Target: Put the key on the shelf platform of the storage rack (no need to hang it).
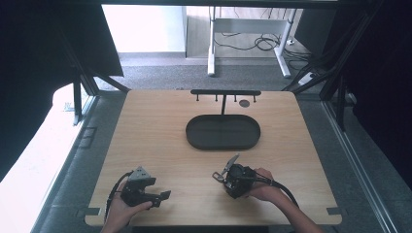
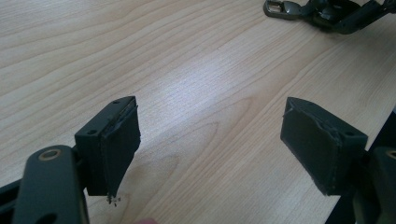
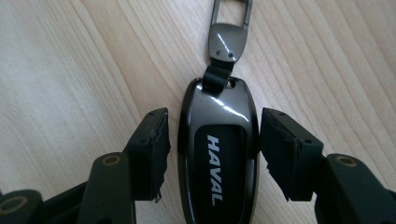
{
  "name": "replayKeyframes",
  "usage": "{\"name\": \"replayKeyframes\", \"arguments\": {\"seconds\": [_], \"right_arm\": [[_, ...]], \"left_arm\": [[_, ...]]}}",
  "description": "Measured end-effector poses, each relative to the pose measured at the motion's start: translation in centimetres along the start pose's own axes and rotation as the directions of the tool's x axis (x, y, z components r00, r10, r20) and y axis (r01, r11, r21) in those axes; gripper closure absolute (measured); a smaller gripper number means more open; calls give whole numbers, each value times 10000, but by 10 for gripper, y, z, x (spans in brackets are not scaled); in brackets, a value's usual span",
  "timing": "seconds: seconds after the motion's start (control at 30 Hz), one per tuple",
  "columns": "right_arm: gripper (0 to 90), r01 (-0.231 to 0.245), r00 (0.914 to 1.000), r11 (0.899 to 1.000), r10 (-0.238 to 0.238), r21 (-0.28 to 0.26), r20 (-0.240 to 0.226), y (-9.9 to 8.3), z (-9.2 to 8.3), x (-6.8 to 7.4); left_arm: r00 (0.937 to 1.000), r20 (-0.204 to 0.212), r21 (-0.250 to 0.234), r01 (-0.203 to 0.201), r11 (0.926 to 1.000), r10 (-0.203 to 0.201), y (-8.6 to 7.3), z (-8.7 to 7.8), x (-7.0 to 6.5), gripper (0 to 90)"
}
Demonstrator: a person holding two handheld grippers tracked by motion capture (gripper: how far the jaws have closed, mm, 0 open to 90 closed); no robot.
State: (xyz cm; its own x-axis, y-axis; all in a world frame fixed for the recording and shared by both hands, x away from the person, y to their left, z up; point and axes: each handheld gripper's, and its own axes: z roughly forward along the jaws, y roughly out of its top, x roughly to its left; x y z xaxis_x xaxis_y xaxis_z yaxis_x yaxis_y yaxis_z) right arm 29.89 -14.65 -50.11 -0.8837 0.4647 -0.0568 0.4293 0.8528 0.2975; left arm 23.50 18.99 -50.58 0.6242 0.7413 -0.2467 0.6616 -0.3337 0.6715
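The right hand-held gripper (image 3: 212, 154) is seen with its jaws set around a glossy dark grey car key fob (image 3: 217, 158), which lies flat on the light wooden bench (image 1: 160, 141); the right pad seems to touch the fob's edge, while a thin gap is seen at the left pad. The left hand-held gripper (image 2: 210, 149) is held spread and empty above bare wood. A slip is judged likely, since the fob's polished curved sides could squirt out. Open room is left towards the black oval tray (image 1: 223, 132), and the near bench edge lies close.
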Motion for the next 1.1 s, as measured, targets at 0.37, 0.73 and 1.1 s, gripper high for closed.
{"name": "replayKeyframes", "arguments": {"seconds": [0.37, 0.73, 1.1], "right_arm": [[486, -290, 9989, 9993, 298, 236, -349, 0, 3, -8], [490, -773, 9922, 9969, 755, -140, -997, -2, -8, -18], [491, -1217, 9847, 9896, 1108, -763, -1344, -7, -23, -25]], "left_arm": [[10000, -20, -24, -15, 10000, 15, 0, -1, -1, 204], [10000, -33, 10, 0, 10000, 0, 0, 0, 0, 204], [10000, -41, 83, -48, 10000, 48, 0, 1, -1, 203]]}}
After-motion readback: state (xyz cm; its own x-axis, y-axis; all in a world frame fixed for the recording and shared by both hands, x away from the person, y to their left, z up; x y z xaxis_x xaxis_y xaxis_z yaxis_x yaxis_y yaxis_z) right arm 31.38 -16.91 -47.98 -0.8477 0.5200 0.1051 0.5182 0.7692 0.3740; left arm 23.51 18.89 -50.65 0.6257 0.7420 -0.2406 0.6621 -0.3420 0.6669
